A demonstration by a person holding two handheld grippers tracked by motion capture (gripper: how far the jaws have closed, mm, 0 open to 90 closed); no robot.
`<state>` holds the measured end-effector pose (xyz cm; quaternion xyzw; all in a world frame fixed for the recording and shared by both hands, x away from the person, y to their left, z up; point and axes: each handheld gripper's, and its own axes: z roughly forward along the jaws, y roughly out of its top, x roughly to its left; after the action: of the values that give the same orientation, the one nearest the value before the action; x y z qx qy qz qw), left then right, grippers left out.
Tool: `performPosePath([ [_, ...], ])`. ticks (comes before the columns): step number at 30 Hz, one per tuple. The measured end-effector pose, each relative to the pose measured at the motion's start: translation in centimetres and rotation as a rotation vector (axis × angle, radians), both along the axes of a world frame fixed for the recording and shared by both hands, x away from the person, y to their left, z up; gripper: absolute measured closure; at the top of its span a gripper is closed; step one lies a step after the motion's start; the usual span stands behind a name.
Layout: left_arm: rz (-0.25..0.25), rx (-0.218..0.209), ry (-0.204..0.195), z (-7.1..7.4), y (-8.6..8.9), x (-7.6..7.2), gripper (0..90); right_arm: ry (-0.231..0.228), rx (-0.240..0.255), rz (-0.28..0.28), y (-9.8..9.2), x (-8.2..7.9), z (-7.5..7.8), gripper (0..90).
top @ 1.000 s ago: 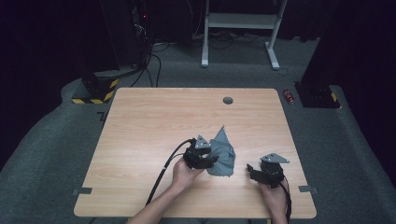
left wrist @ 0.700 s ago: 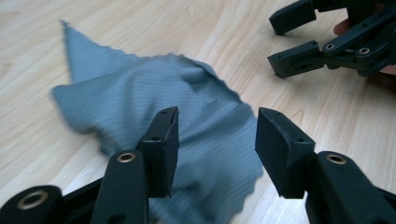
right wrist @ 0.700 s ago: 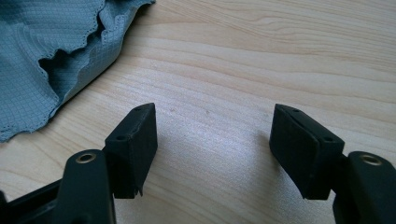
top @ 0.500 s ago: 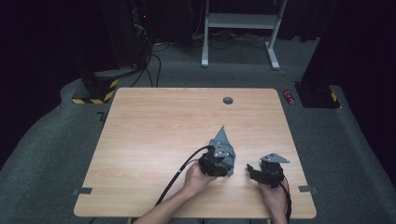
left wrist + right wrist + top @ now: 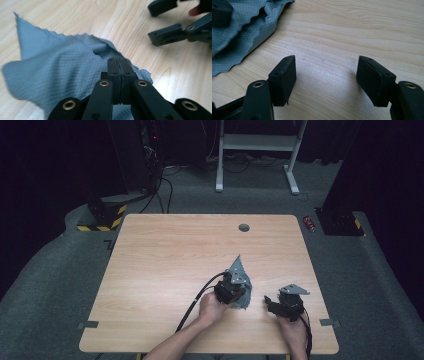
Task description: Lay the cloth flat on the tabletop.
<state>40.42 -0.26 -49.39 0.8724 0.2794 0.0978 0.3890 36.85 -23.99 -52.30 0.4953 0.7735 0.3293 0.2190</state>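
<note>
Nearest you, your right gripper [image 5: 272, 304] rests low over the table [image 5: 165, 260] near its near edge, jaws spread wide with bare wood between them; in its own view the pads [image 5: 284, 75] stand well apart and hold nothing, which suggests it is waiting to take a share of the cloth. Just left of it, your left gripper [image 5: 235, 292] has its jaws pressed together on a fold of the grey cloth [image 5: 57, 72], pinching an edge so the fabric drapes away from the tips instead of lying flat. That hold looks meant to lift or drag the cloth, or to offer a corner to the other side. The cloth sits at the near right part of the table, under and just beyond your left gripper, one pointed corner reaching toward the far side. Its near-right edge lies just beside your open right gripper, apart from it. Farther off, a small round hole [image 5: 244, 227] marks the table's far edge.
</note>
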Motion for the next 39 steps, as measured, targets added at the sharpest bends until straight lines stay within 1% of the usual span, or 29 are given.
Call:
performPosePath([
  [1,0.001,-0.013,-0.006,0.3,0.3,0.0,89.3,0.0,0.0,0.0,0.0,0.0,0.0,32.2],
  [2,0.001,-0.013,-0.006,0.3,0.3,0.0,89.3,0.0,0.0,0.0,0.0,0.0,0.0,32.2],
  [4,0.01,-0.042,-0.015,0.9,1.1,-0.1,89.3,0.0,0.0,0.0,0.0,0.0,0.0,32.3],
  [6,0.025,-0.077,-0.014,1.4,2.0,0.0,89.3,0.0,0.0,0.0,0.0,0.0,0.0,32.2],
  [7,0.041,-0.103,-0.01,1.8,2.9,0.0,89.3,0.0,0.0,0.0,0.0,0.0,0.0,32.2],
  [8,0.041,-0.103,-0.01,1.8,2.9,0.0,89.3,0.0,0.0,0.0,0.0,0.0,0.0,32.2],
  [9,0.061,-0.118,-0.015,2.2,3.9,0.2,89.3,0.0,0.0,0.0,0.0,0.0,0.0,32.2],
  [11,0.086,-0.133,-0.02,2.7,5.1,0.4,89.3,0.0,0.0,0.0,0.0,0.0,0.0,32.2],
  [12,0.086,-0.133,-0.02,2.7,5.1,0.4,89.3,0.0,0.0,0.0,0.0,0.0,0.0,32.2],
  [14,0.113,-0.153,-0.025,3.2,6.3,0.7,89.3,0.0,0.0,-0.001,0.0,0.0,0.0,32.2],
  [15,0.143,-0.173,-0.024,3.6,7.4,1.1,89.3,0.0,0.0,-0.001,0.0,0.0,0.0,32.2],
  [16,0.143,-0.173,-0.024,3.6,7.4,1.1,89.3,0.0,0.0,-0.001,0.0,0.0,0.0,32.2],
  [19,0.197,-0.19,-0.024,3.9,9.3,1.7,89.4,0.0,0.0,0.0,0.0,0.0,0.0,32.2],
  [20,0.197,-0.19,-0.024,3.9,9.3,1.7,89.3,0.0,0.0,0.0,0.0,0.0,0.0,32.2],
  [21,0.22,-0.188,-0.017,3.8,10.1,2.0,89.4,0.0,0.0,0.0,0.0,0.0,0.0,32.2],
  [22,0.22,-0.188,-0.017,3.8,10.1,2.0,89.4,0.0,0.0,0.0,0.0,0.0,0.0,32.2],
  [24,0.243,-0.171,-0.011,3.4,10.8,2.3,89.3,0.0,0.0,0.0,0.0,0.0,0.0,32.2],
  [25,0.258,-0.152,-0.01,3.1,11.3,2.7,89.3,0.0,0.0,0.0,0.0,0.0,0.0,32.2],
  [27,0.286,-0.131,-0.007,2.6,11.8,3.0,89.1,0.0,0.0,0.0,0.0,0.0,0.0,32.3],
  [28,0.286,-0.131,-0.007,2.6,11.8,3.0,88.8,0.0,0.0,0.0,0.0,0.0,0.0,32.3],
  [29,0.304,-0.124,-0.005,2.3,12.1,3.1,88.8,0.0,0.0,-0.001,0.0,0.0,0.0,32.2],
  [30,0.325,-0.113,0.004,1.9,12.5,3.3,88.0,0.0,0.0,0.0,0.0,0.0,0.0,32.3],
  [31,0.339,-0.1,0.015,1.5,12.7,3.5,84.2,0.0,0.0,0.0,0.0,0.0,0.0,32.2],
  [33,0.36,-0.083,0.024,1.0,13.2,3.7,80.5,0.0,0.0,0.0,0.0,0.0,0.0,32.2],
  [34,0.382,-0.094,0.032,0.8,13.5,3.7,80.5,0.0,0.0,0.0,0.0,0.0,0.0,32.2],
  [35,0.406,-0.109,0.031,0.7,13.9,3.5,73.4,0.0,0.0,0.0,0.0,0.0,0.0,32.2],
  [37,0.409,-0.117,0.004,1.2,14.0,2.7,67.8,0.0,0.0,0.0,0.0,0.0,0.0,32.2],
  [38,0.409,-0.117,0.004,1.2,14.0,2.7,65.9,0.0,0.0,0.0,0.0,0.0,0.0,32.2],
  [39,0.404,-0.119,-0.018,1.5,14.0,2.2,65.9,0.0,0.0,0.0,0.0,0.0,0.0,32.2],
])
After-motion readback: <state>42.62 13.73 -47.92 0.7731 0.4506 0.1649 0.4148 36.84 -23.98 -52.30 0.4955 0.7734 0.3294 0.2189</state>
